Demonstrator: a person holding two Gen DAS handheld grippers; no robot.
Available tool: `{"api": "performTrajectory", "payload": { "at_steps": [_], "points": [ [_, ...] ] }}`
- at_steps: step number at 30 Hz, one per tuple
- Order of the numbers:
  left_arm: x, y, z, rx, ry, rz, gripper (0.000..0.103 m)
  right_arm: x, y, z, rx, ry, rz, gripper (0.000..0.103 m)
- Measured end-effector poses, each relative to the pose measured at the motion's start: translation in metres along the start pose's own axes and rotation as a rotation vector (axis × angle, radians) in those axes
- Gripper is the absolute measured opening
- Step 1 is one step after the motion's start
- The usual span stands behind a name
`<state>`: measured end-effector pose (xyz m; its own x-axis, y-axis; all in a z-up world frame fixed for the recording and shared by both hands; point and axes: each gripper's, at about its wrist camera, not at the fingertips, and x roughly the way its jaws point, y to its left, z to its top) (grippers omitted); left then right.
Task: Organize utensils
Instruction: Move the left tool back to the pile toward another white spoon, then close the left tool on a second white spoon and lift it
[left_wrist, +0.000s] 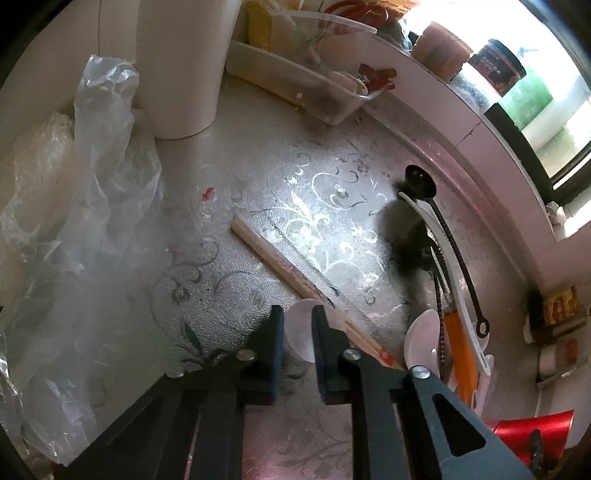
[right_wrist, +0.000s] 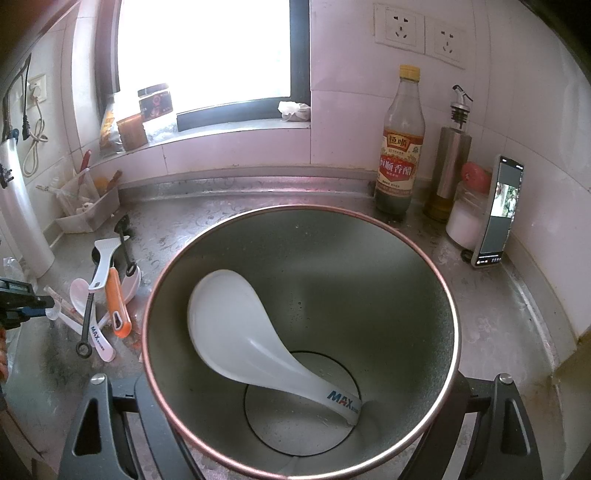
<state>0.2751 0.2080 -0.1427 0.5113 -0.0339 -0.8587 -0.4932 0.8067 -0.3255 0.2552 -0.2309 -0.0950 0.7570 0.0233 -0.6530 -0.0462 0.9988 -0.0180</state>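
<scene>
- One white rice paddle (right_wrist: 258, 332) already stood inside the metal cup (right_wrist: 406, 277), which the right claw (right_wrist: 299, 424) gripped round its body.
- The left claw (left_wrist: 297, 332) had narrowed onto a small translucent spoon (left_wrist: 301, 328) on the table (left_wrist: 258, 177), beside the chopsticks (left_wrist: 280, 258).
- Thin plastic: likely light, stiff, slippery; pinching its bowl edge suited it.
- Remaining utensils (right_wrist: 107, 295) lay piled nearby.

Vinegar bottle (right_wrist: 400, 147), oil dispenser (right_wrist: 448, 162), propped phone (right_wrist: 498, 214), perhaps plastic bag (left_wrist: 96, 177)
</scene>
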Motion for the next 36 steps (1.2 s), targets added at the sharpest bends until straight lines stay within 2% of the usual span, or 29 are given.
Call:
{"api": "performTrajectory", "payload": {
  "at_steps": [5,16,26,36],
  "points": [
    [0.001,0.003,0.0,-0.008,-0.006,0.017,0.006,0.0,0.0,0.0,0.0,0.0,-0.002,0.09],
    [-0.014,0.0,-0.002,0.005,-0.05,0.018,0.002,0.001,0.001,0.0,0.005,-0.009,-0.003,0.09],
    [-0.054,-0.028,0.002,0.088,-0.139,0.022,0.002,0.002,0.001,0.001,0.004,-0.011,-0.004,0.09],
    [-0.112,-0.062,0.004,0.18,-0.264,-0.024,0.002,0.002,0.002,0.002,0.001,-0.01,-0.005,0.09]
  ]
}}
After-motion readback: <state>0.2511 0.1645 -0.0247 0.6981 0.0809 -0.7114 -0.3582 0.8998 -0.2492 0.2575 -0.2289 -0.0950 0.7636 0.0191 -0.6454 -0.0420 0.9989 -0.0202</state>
